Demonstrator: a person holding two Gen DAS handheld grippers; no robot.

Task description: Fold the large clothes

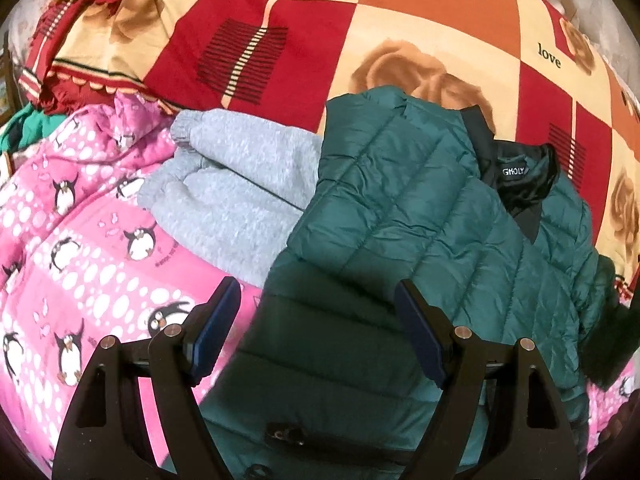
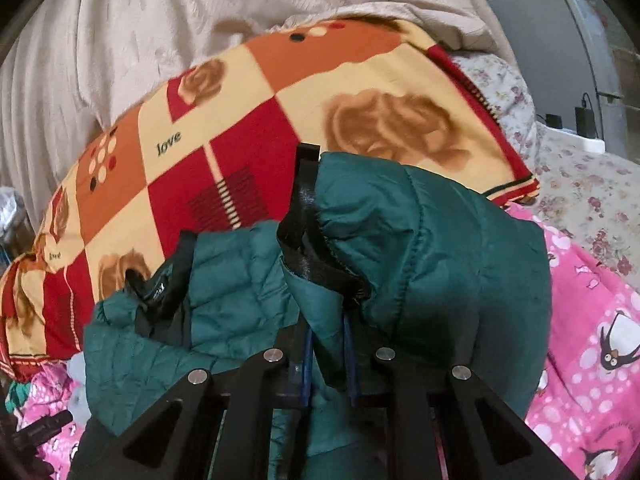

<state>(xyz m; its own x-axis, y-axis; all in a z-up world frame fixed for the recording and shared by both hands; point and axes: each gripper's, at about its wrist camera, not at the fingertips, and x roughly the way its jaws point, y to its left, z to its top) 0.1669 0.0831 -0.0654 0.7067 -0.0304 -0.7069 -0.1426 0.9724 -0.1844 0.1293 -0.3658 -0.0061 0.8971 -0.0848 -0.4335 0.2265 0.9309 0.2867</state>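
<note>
Hovering with its fingers spread wide and grasping nothing, the left gripper (image 1: 318, 330) sits just above the near part of the green quilted jacket (image 1: 420, 216). Clenched on a bunched fold of that jacket, the right gripper (image 2: 328, 360) lifts it off the pink penguin blanket (image 1: 80, 248). Left lies a grey fleece garment (image 1: 236, 184); farther off, a red-and-orange patchwork quilt (image 1: 320, 32).
</note>
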